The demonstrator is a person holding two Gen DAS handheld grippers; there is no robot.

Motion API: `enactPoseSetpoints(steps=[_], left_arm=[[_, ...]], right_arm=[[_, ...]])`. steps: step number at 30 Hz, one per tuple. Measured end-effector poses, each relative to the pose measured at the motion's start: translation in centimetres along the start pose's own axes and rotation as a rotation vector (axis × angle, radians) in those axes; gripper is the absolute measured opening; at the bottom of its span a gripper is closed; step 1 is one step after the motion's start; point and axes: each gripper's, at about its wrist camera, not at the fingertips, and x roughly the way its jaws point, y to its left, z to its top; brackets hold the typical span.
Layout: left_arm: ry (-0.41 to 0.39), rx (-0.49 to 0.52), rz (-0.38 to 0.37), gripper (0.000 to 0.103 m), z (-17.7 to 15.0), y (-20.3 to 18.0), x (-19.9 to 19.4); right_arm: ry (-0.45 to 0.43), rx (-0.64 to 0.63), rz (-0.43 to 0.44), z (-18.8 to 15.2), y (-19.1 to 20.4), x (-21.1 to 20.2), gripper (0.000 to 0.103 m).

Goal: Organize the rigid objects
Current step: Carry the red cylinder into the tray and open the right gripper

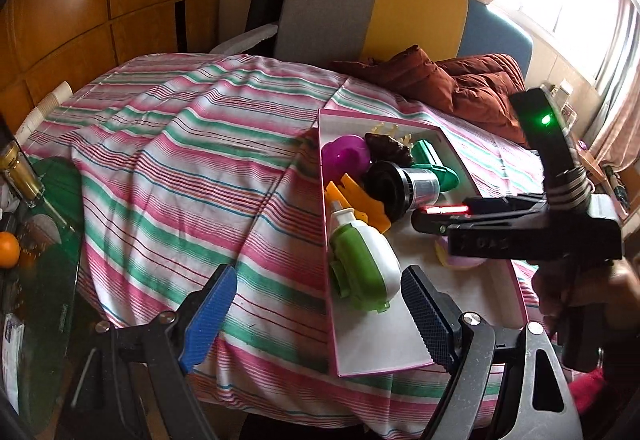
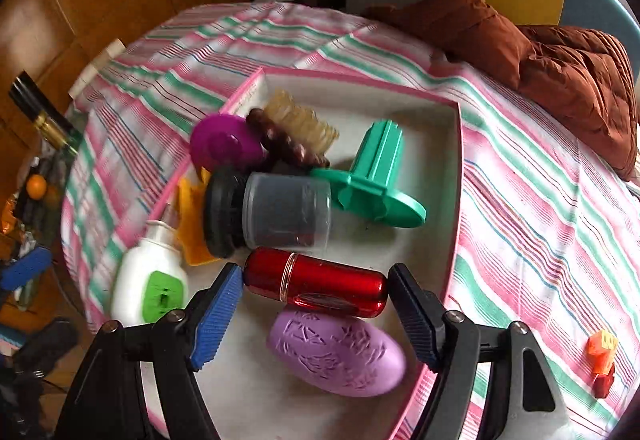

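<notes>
Your right gripper [image 2: 316,304] hangs over the pink-rimmed white tray [image 2: 456,176], its ribbed blue pads apart with the glossy red metal cylinder [image 2: 316,286] lying between them; whether the pads touch it you cannot tell. Just near of it rests a matte lilac embossed egg [image 2: 336,352]; beyond lie a smoky plastic jar [image 2: 280,212] and a fluted teal plastic stand [image 2: 376,176]. Your left gripper [image 1: 316,320] stands open over the striped cloth [image 1: 180,160], holding nothing.

Red tube [image 2: 316,282]: glossy, metallic. Purple egg [image 2: 338,354]: matt, embossed. Green funnel [image 2: 376,180]: smooth plastic. Jar [image 2: 286,210]: translucent plastic. Striped cloth [image 2: 540,216]: woven. Wall panels [image 1: 100,0]: varnished wood.
</notes>
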Motion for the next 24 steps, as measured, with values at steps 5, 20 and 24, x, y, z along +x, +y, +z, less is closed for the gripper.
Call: enactPoseSetpoints(steps=[5,20,24], left_arm=[[-0.007,0.0,0.006,0.085,0.1,0.1,0.0],[-0.011,0.025,0.007,0.085,-0.1,-0.7,-0.7],[-0.015,0.035,0.006,0.085,0.0,-1.0,-1.0]], right_arm=[[0.012,0.009,0.002,-0.8,-0.1,0.6,0.076],[-0.083,0.053,0.007,-1.4,-0.2,-2.8,0.076],[-0.108,0.051,-0.01,-1.8,-0.3,-4.0,0.076]])
